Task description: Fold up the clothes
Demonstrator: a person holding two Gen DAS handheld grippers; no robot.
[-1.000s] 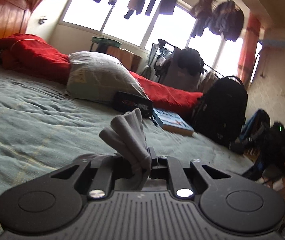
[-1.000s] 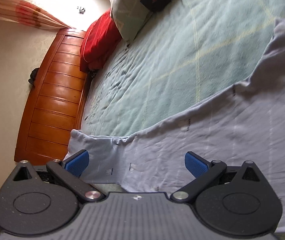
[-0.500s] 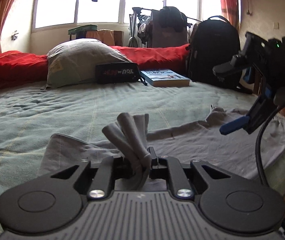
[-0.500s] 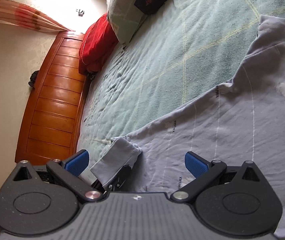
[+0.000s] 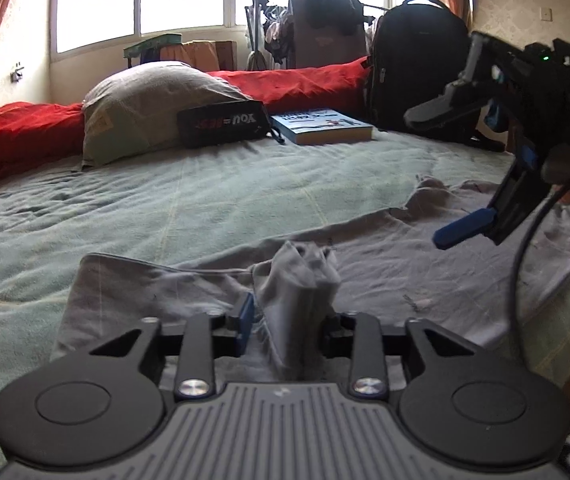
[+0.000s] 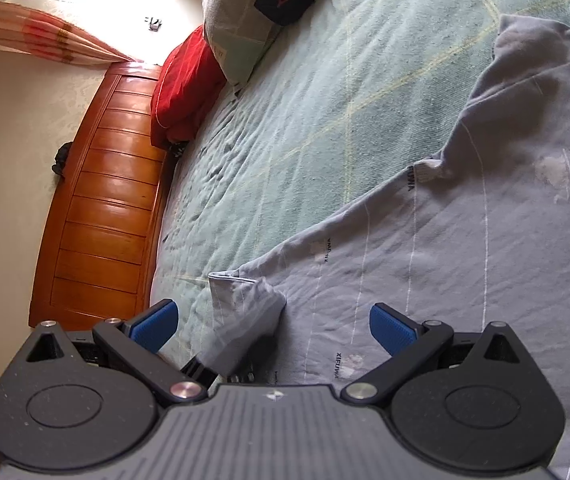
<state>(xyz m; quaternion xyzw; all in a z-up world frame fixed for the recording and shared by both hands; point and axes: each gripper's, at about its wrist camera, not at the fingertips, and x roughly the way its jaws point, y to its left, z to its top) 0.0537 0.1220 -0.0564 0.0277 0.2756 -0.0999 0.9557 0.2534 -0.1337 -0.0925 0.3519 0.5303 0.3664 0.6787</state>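
A grey garment [image 5: 385,276] with thin white lines and small printed lettering lies spread on the green bed cover [image 5: 205,208]. One corner of it is bunched upright [image 5: 301,280] between the fingers of my left gripper [image 5: 287,316]. Those fingers stand apart, with a gap beside the left blue pad [image 5: 247,312]. From the right wrist, the same bunch [image 6: 245,316] and the garment [image 6: 465,260] lie below my right gripper [image 6: 273,326], which hovers wide open and empty. Its blue fingertip [image 5: 465,226] shows at the right of the left wrist view.
A pillow [image 5: 153,108], red bedding [image 5: 17,136], a black pouch [image 5: 221,124], a book [image 5: 321,124] and a black backpack [image 5: 417,64] line the far side of the bed. A wooden headboard [image 6: 105,200] stands at the left. A cable [image 5: 525,264] hangs from the right gripper.
My left gripper came down to the bed and its fingers parted from the bunched corner they were shut on. The right gripper stayed open above the garment.
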